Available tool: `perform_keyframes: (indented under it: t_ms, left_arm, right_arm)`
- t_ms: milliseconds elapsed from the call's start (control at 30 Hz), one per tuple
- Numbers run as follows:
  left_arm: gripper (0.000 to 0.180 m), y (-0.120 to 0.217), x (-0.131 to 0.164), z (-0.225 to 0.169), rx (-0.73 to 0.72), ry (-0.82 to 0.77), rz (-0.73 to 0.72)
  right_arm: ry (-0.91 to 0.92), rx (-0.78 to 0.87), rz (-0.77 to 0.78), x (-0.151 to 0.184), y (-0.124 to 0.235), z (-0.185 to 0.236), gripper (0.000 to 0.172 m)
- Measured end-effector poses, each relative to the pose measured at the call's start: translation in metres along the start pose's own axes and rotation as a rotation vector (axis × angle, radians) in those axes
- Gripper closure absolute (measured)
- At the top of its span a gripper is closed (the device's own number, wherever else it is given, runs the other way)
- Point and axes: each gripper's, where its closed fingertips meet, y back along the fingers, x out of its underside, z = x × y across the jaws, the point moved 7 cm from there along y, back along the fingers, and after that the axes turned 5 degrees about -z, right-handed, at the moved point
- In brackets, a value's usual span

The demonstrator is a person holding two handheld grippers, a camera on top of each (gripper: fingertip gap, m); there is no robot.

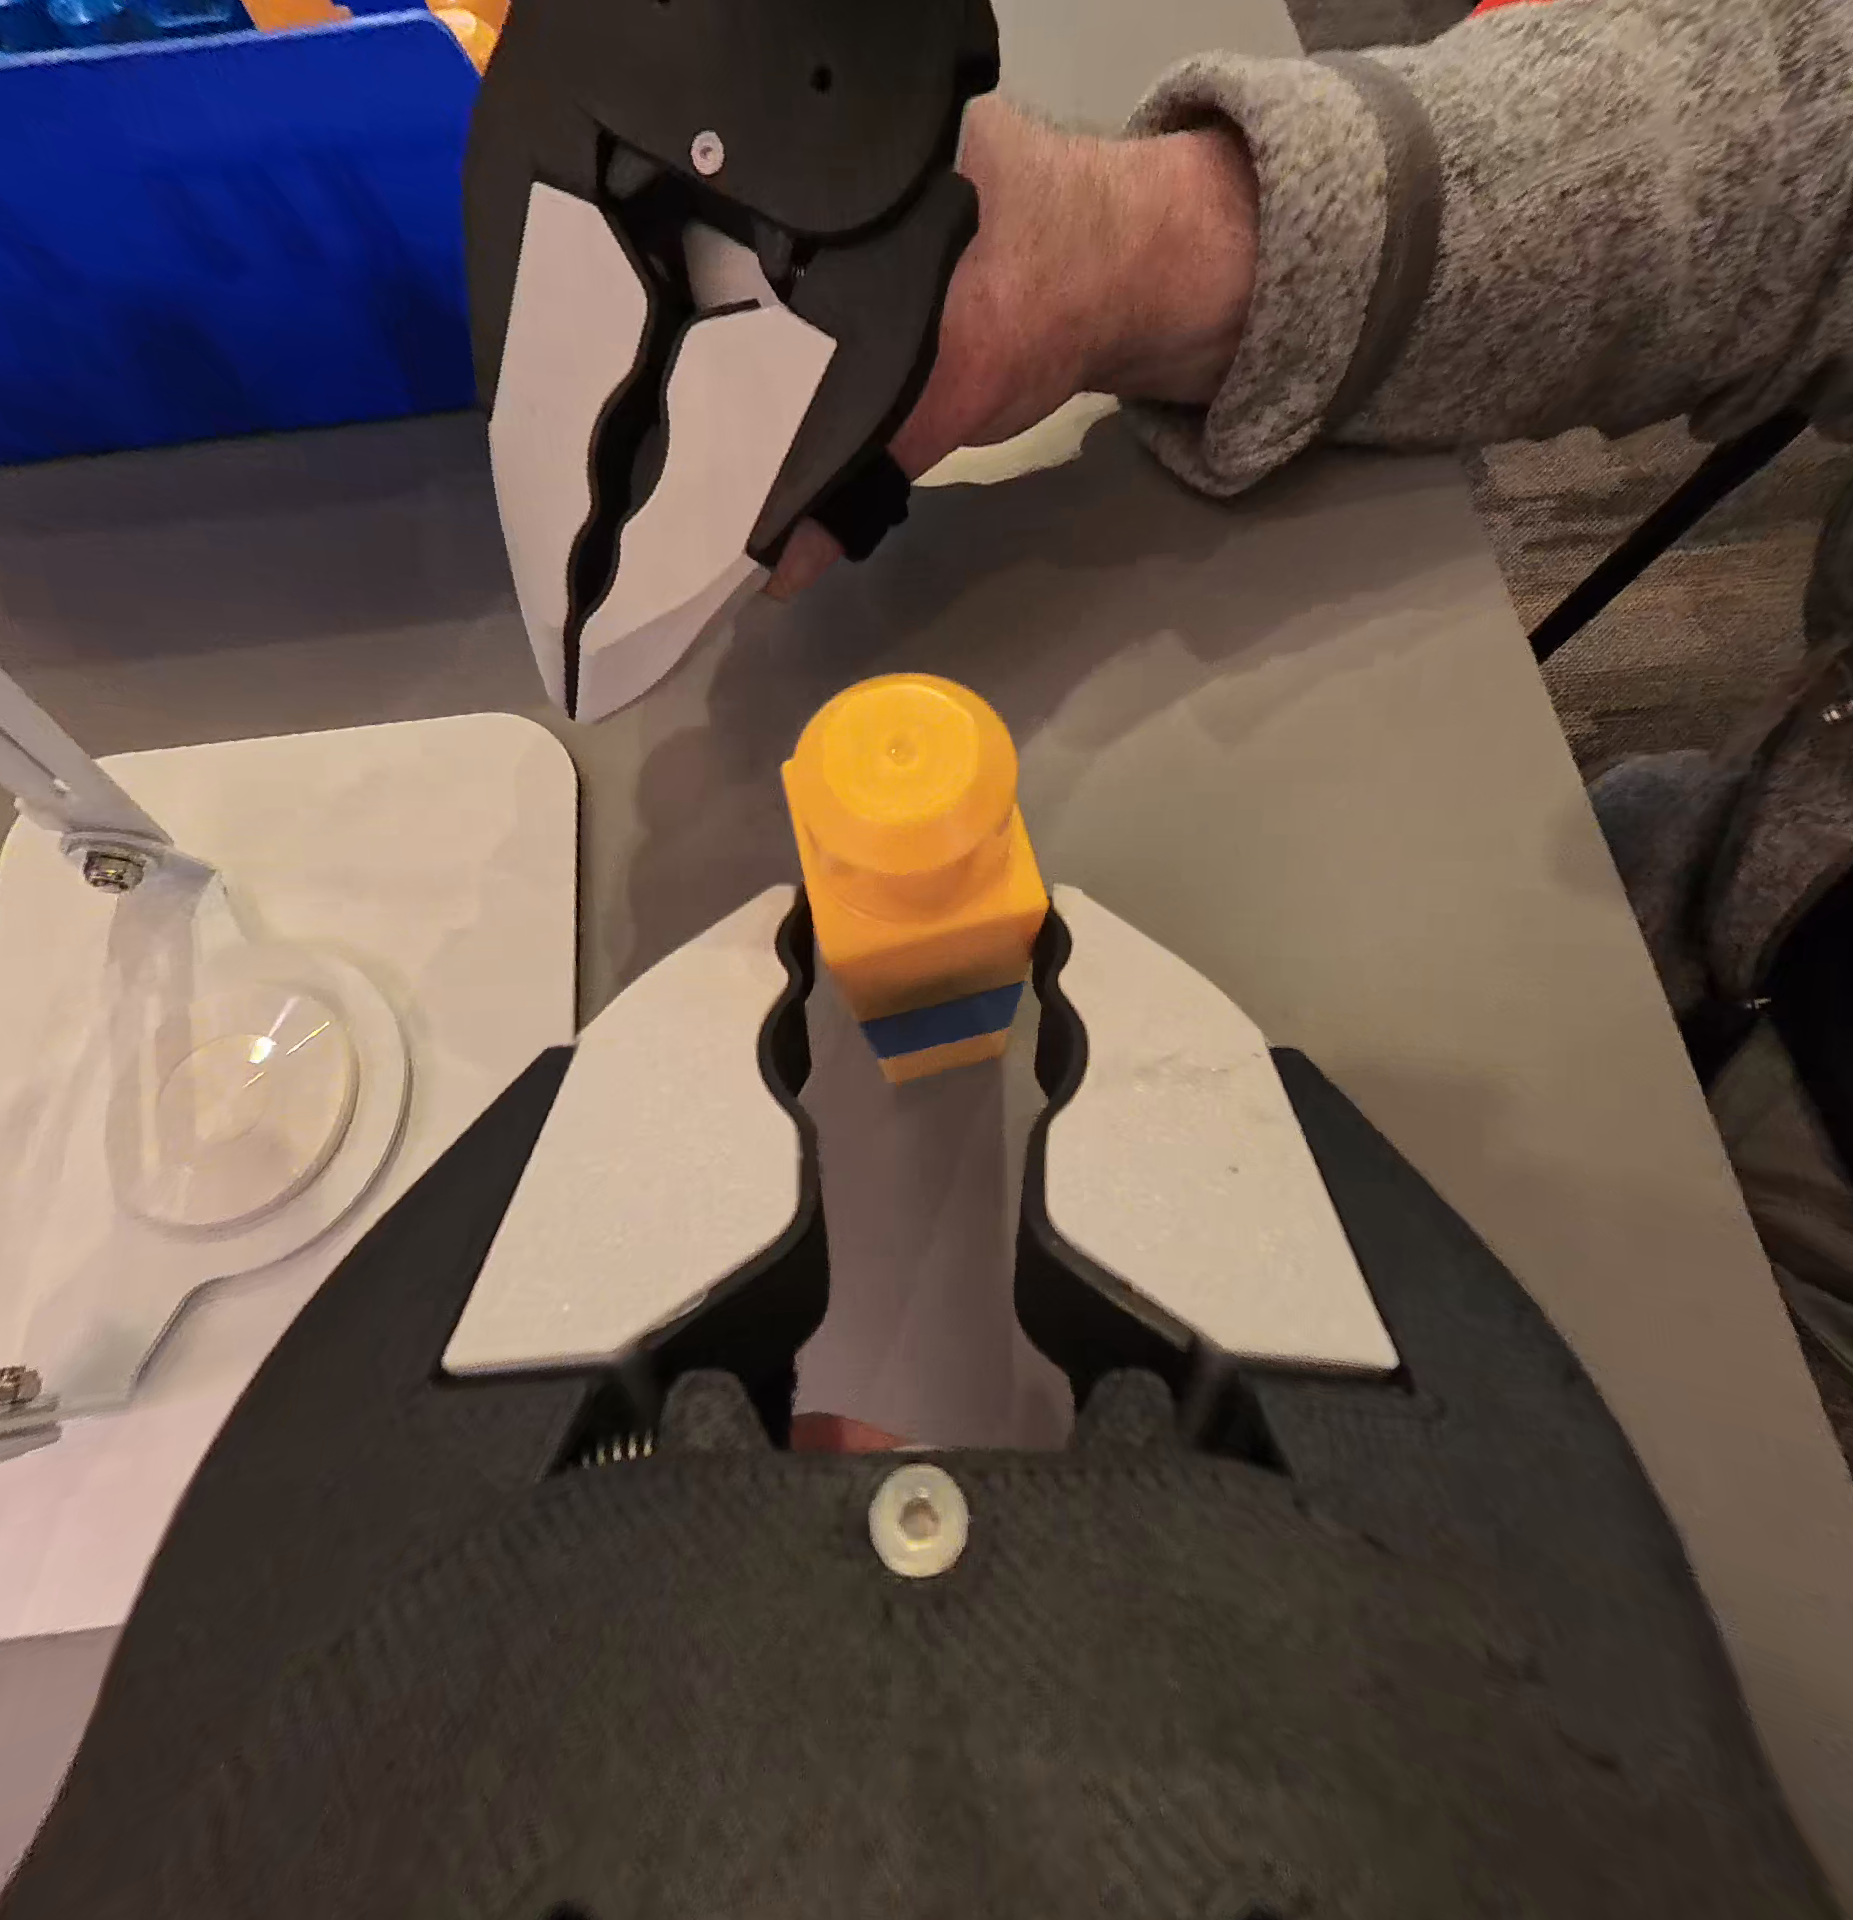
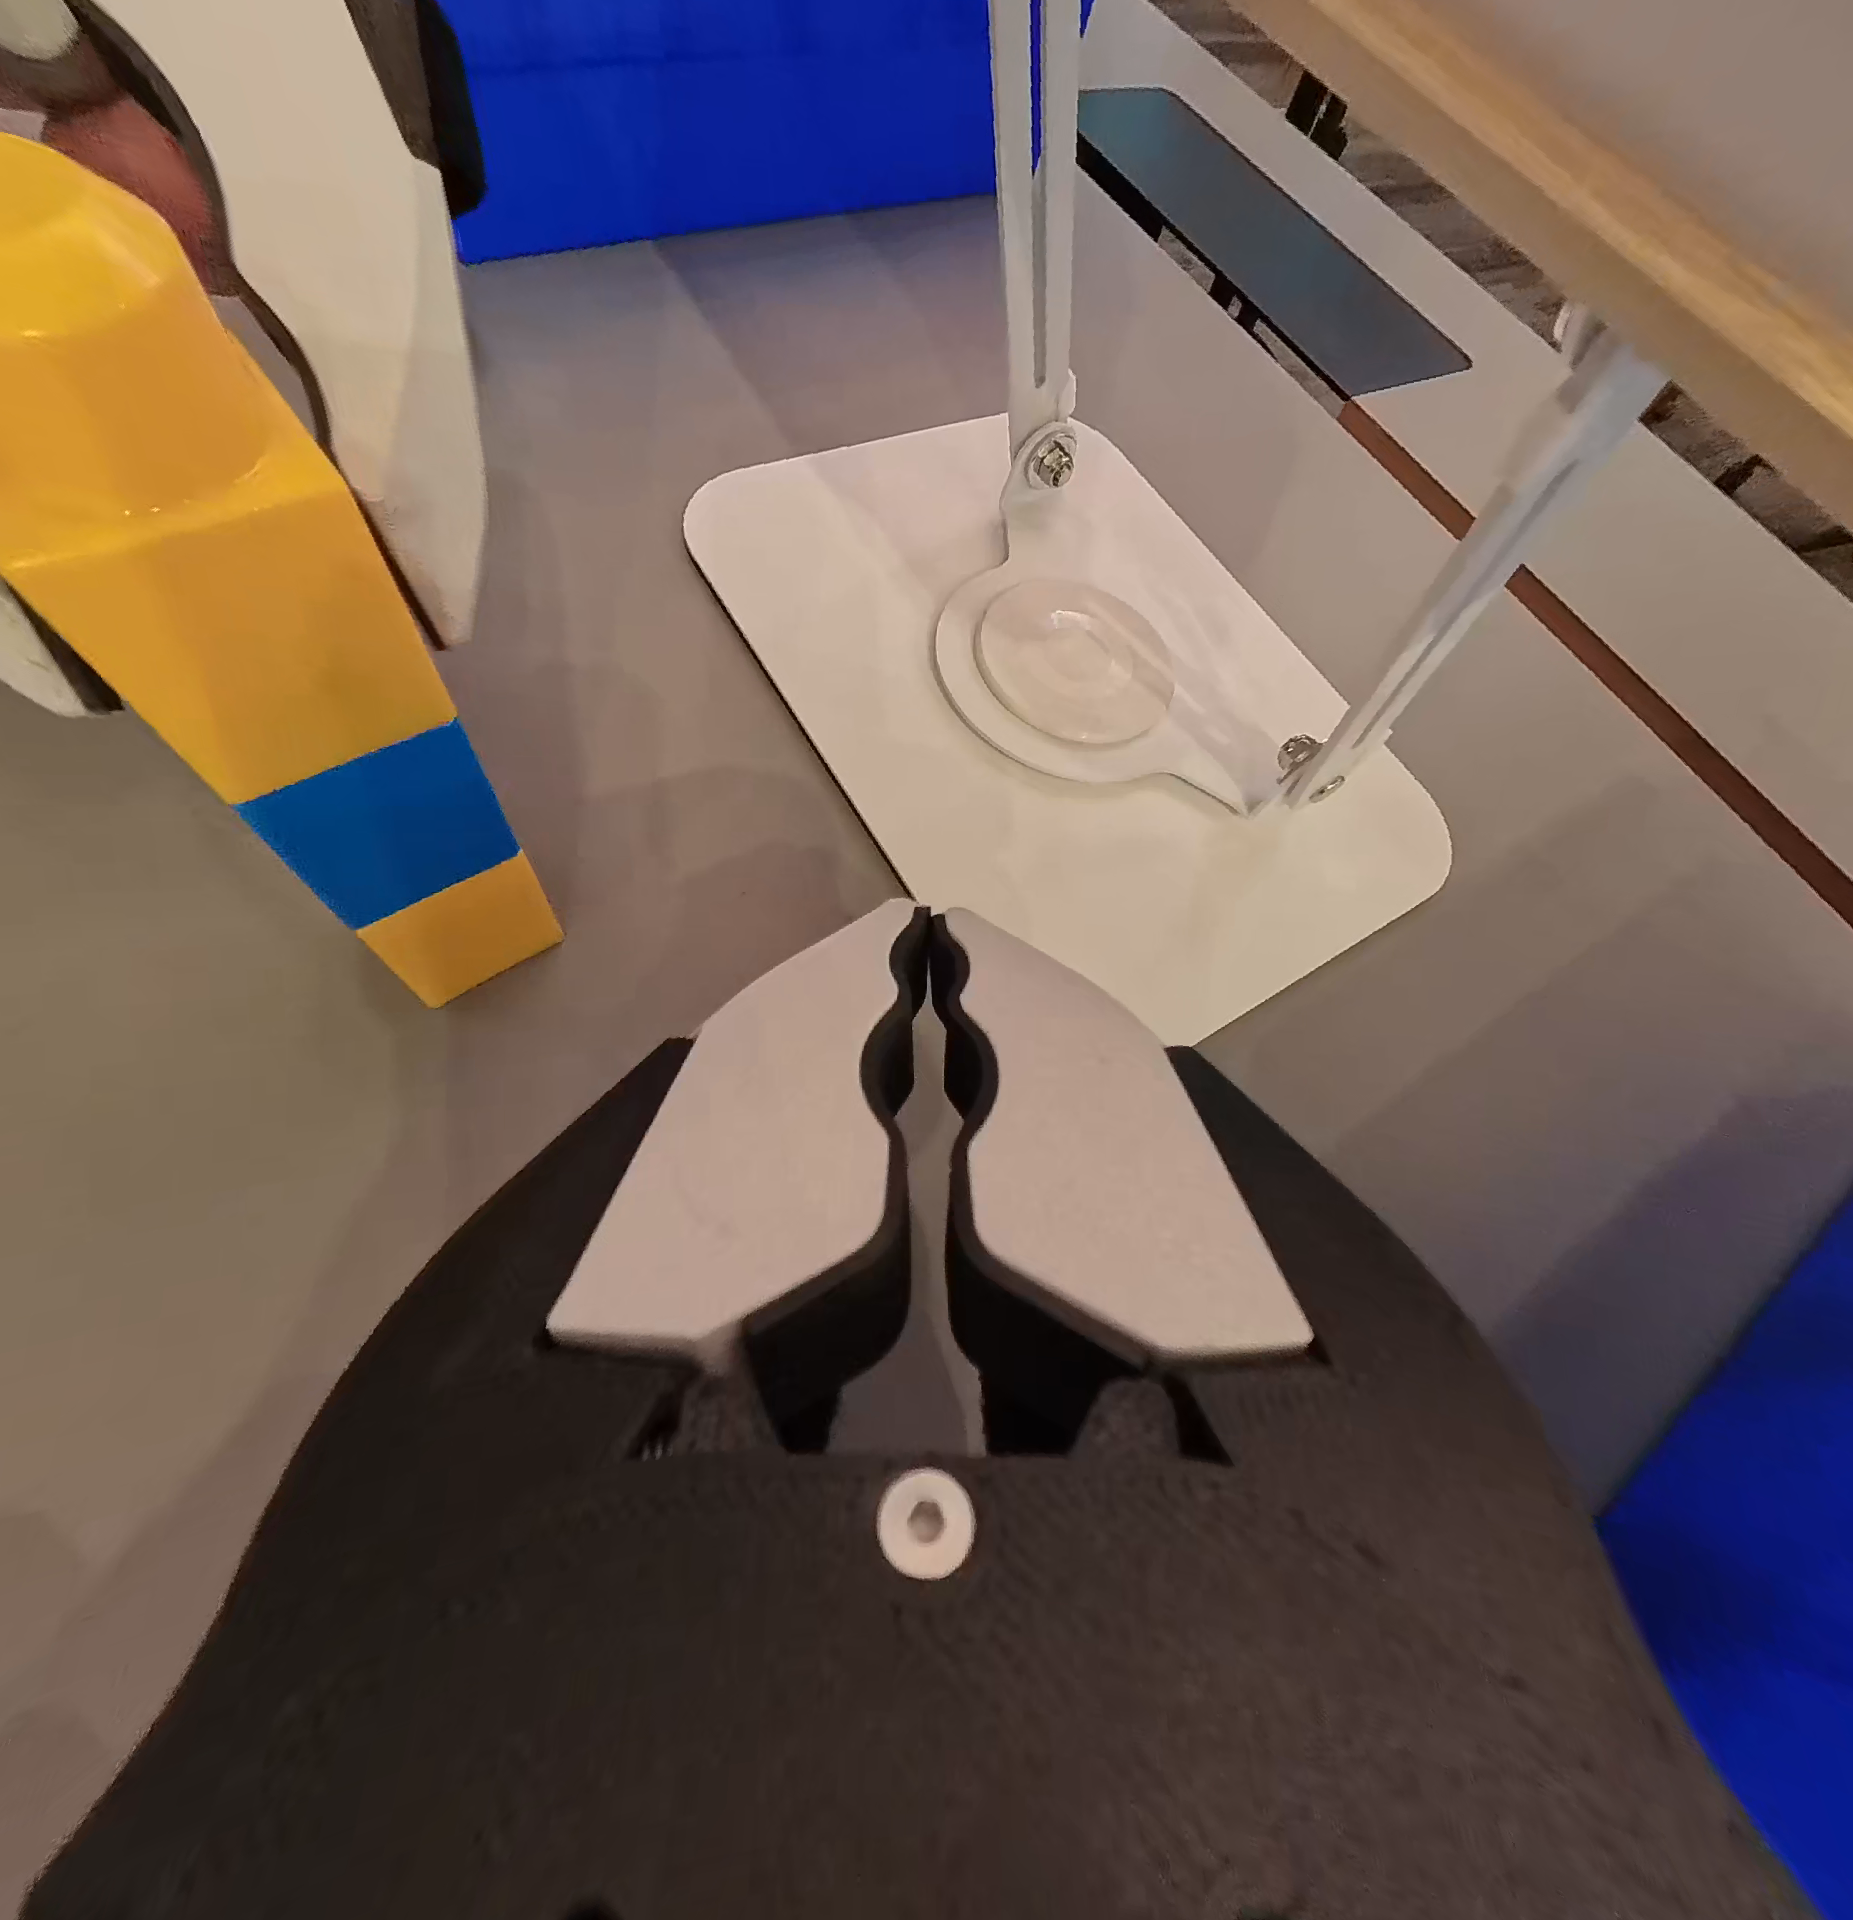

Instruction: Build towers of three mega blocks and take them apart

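— Tower (image 1: 927, 935) of three mega blocks stood upright on the grey table (image 1: 1265, 831), orange on top, a blue band under it, orange at the foot. The left gripper (image 1: 920, 914) had its fingertips on either side of the top block (image 1: 906, 821), pads seemingly against its flanks.

— And the other one?

— The right gripper (image 2: 927, 920) hung just beside the tower with its jaws shut on nothing, over the table near the white stand base (image 2: 1161, 883).

— So building or breaking down?

— I'd judge the stack complete and the taking-apart about to start — the top block wants a straight upward pull, and something should steady the lower two or they'll lift with it.

— What couldn't you make out?

— The middle block's (image 2: 382, 821) studs, and whether the bottom block (image 2: 465, 935) sat flat. The blue bin (image 1: 205, 239) behind was cut off — orange pieces showed at its rim, too little to count.
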Motion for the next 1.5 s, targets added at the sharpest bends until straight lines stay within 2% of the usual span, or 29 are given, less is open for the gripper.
perform_keyframes:
  t_ms: [300, 367, 433, 533, 567, 633, 733, 900, 1000, 1067, 1100, 1233, 1300, 1500]
  left_arm:
    - [0.115, 0.001, 0.003, 0.001, 0.002, 0.033, -0.020]
    - [0.115, 0.006, 0.003, 0.001, 0.004, 0.052, -0.057]
    - [0.115, 0.015, 0.007, 0.002, -0.034, 0.063, -0.070]
    - [0.116, 0.025, 0.021, 0.001, -0.076, 0.082, -0.077]
    - [0.117, 0.027, 0.026, -0.001, -0.080, 0.094, -0.088]
    - [0.118, 0.027, 0.037, -0.003, -0.079, 0.124, -0.095]
    - [0.119, 0.023, 0.052, -0.002, -0.069, 0.144, -0.061]
    - [0.119, 0.019, 0.054, 0.003, -0.048, 0.161, -0.074]
    - [0.119, 0.018, 0.056, 0.002, -0.042, 0.161, -0.068]
    - [0.119, 0.018, 0.056, 0.001, -0.035, 0.163, -0.071]
    - [0.119, 0.018, 0.056, 0.002, -0.029, 0.167, -0.076]
    - [0.116, 0.017, 0.057, 0.003, -0.022, 0.174, -0.083]
    - [0.113, 0.018, 0.055, 0.003, -0.023, 0.175, -0.111]
    - [0.081, 0.023, 0.032, 0.002, -0.021, 0.173, -0.355]
  right_arm:
    - [-0.004, -0.001, 0.004, 0.001, -0.001, -0.001, 0.172]
    - [-0.006, -0.012, -0.013, 0.000, 0.001, 0.000, 0.172]
    - [-0.001, -0.052, -0.056, -0.004, 0.005, 0.002, 0.172]
    - [0.046, -0.149, -0.222, -0.020, 0.021, 0.011, 0.169]
    - [0.048, -0.188, -0.263, -0.024, 0.027, 0.012, 0.163]
    - [0.018, -0.230, -0.326, -0.031, 0.034, 0.012, 0.133]
    - [0.044, -0.346, -0.368, -0.046, 0.043, 0.022, 0.111]
    - [0.170, -0.483, -0.159, -0.066, 0.018, 0.051, 0.092]
    - [0.232, -0.565, -0.046, -0.065, -0.003, 0.064, 0.094]
    - [0.243, -0.600, 0.015, -0.060, -0.016, 0.069, 0.112]
    - [0.241, -0.614, 0.025, -0.058, -0.019, 0.069, 0.130]
    - [0.179, -0.601, -0.074, -0.058, -0.020, 0.064, 0.130]
    - [0.131, -0.596, -0.174, -0.066, -0.013, 0.060, 0.130]
    - [-0.031, -0.566, -0.547, -0.089, 0.013, 0.043, 0.130]
